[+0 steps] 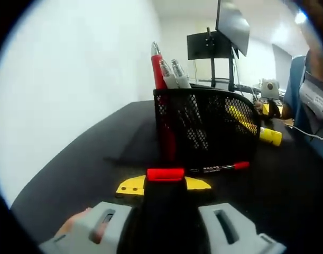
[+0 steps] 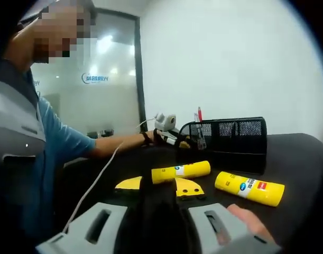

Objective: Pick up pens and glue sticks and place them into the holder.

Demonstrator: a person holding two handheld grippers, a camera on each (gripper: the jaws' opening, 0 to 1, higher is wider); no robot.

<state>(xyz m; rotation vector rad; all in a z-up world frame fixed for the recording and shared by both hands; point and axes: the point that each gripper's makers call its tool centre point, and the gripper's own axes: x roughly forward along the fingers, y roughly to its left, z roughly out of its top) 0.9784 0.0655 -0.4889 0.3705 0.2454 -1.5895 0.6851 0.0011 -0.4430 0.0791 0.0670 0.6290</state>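
Black table (image 1: 71, 174) under both hands: my left gripper (image 1: 164, 182) clamps a red-tipped pen (image 1: 165, 174), right gripper (image 2: 158, 190) a glue stick (image 2: 181, 171); mesh holder (image 1: 206, 124) has pens (image 1: 169, 71).

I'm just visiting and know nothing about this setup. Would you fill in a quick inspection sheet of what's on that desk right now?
Surface: black table, mostly bare near the wall.
Job's things: black mesh holder with a red pen and two grey markers standing in it; a red-capped pen lying at its foot; two yellow glue sticks lying on the table.
Clutter: nothing seen.
Grippers: left gripper shut on a red-tipped piece; right gripper, jaws together, nothing seen between them.
Cables: white cable trailing across the table.
Surroundings: white wall, monitor, glass partition.
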